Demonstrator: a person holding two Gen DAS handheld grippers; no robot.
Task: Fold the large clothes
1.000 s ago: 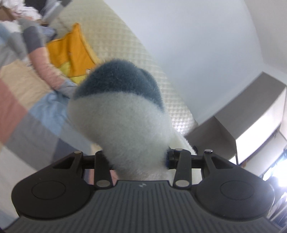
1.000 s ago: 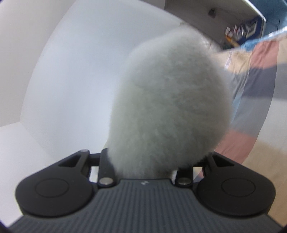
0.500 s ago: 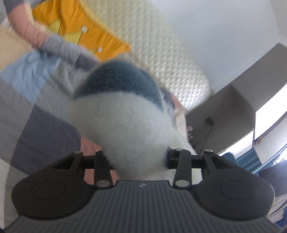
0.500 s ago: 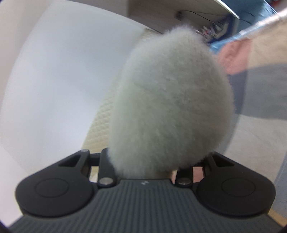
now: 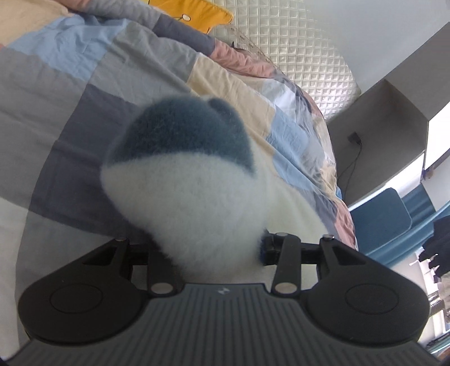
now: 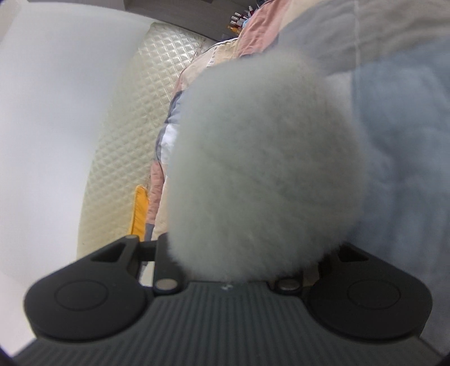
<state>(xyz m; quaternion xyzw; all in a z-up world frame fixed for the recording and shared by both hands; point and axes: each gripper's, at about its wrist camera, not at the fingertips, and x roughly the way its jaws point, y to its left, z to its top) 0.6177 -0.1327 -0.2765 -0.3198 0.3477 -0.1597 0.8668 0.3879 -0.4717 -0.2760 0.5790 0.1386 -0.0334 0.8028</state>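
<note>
The left gripper (image 5: 208, 247) points down and forward over the patchwork-quilted bed (image 5: 70, 93), its fingers hidden inside a fluffy white fleece garment with a dark teal patch (image 5: 185, 180), on which they are clenched. The right gripper (image 6: 239, 253) tilts toward the same bed, with the cream quilted headboard (image 6: 121, 135) to its left; it grasps a bunched pale grey-white part of the fleece (image 6: 261, 169). Both pairs of fingers are buried in pile, so their tips cannot be seen. The fleece bulges upward from each gripper, above the bed. The right view is hazy. A yellow cushion (image 5: 202, 11) lies against the headboard (image 5: 295, 50), cut off at the frame edge.
</note>
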